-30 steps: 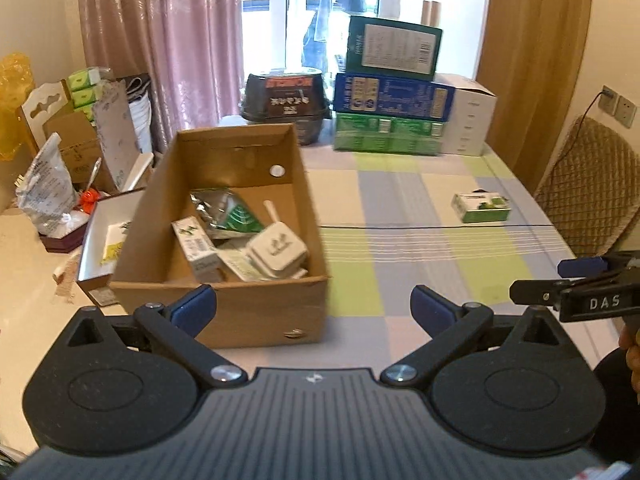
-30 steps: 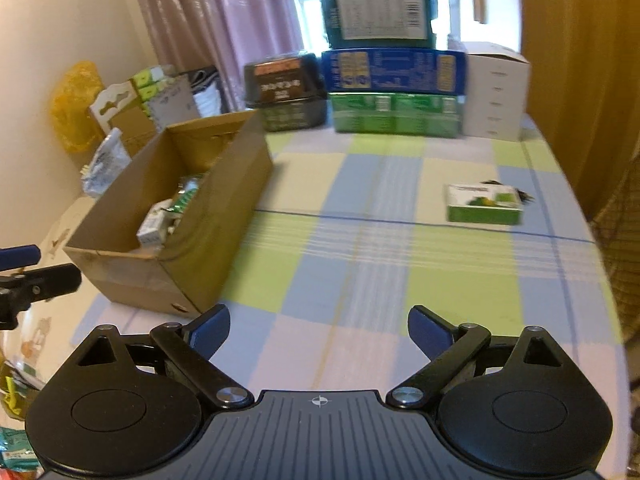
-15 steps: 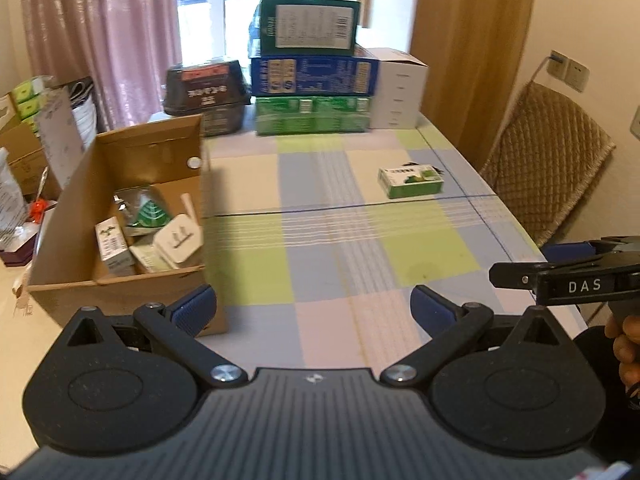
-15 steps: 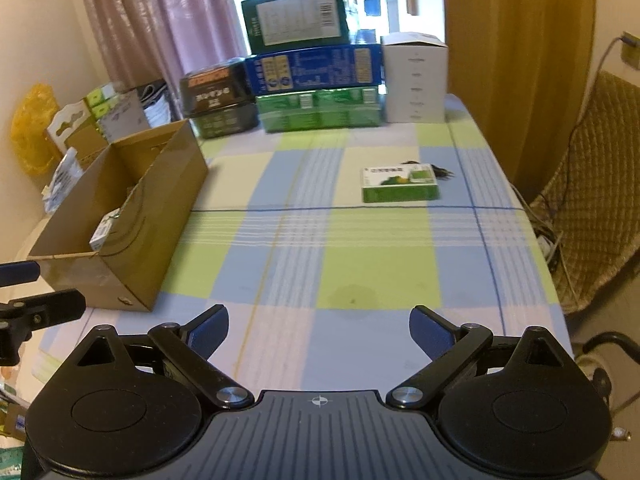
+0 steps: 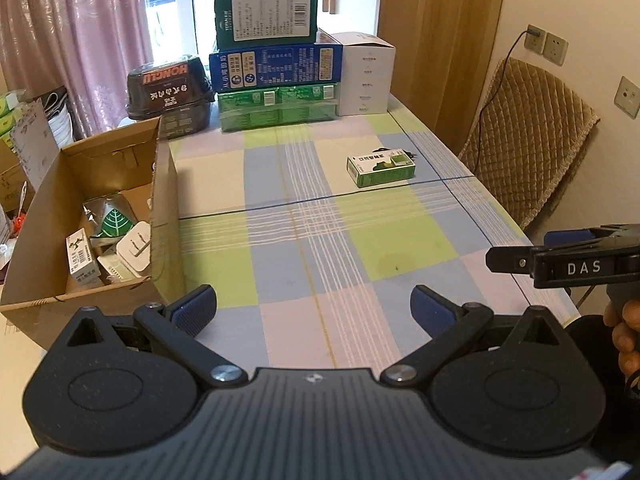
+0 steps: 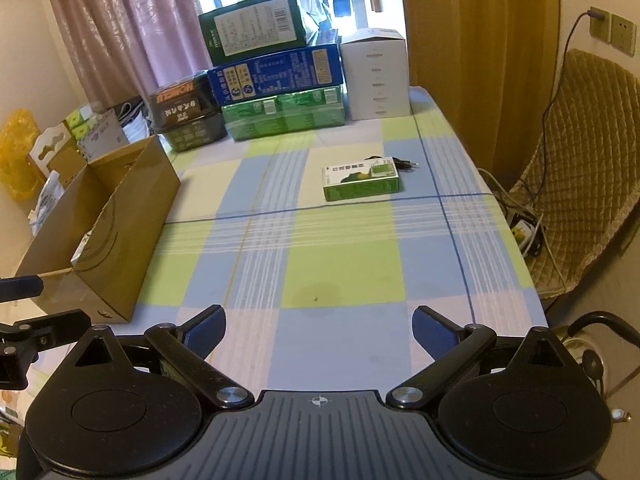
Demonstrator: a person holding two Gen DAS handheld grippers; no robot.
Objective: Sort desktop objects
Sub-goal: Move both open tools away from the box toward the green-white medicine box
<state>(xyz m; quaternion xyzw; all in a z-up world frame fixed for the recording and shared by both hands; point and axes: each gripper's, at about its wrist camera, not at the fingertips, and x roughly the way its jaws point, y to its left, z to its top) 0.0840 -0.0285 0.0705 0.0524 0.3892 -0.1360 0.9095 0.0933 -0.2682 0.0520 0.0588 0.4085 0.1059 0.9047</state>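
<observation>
A small green and white box (image 5: 381, 165) (image 6: 361, 178) lies on the checked tablecloth, far ahead of both grippers, with a small black item (image 6: 404, 164) just behind it. The open cardboard box (image 5: 162, 200) (image 6: 132, 200) stands at the table's left and holds a foil pouch (image 5: 108, 218), a white charger (image 5: 134, 250) and a small carton (image 5: 82, 258). My left gripper (image 5: 314, 310) is open and empty above the near table edge. My right gripper (image 6: 318, 330) is also open and empty; in the left wrist view it shows at the right (image 5: 516, 256).
Stacked green, blue and white boxes (image 5: 280, 76) and a black container (image 5: 170, 92) line the table's far end. A quilted chair (image 5: 528, 152) stands to the right, with cables (image 6: 524, 220) on the floor beside it. Clutter (image 6: 60, 148) sits left of the cardboard box.
Both views have swung right, from the cardboard box toward the middle of the table and the small green box. Both grippers stay open and empty.
</observation>
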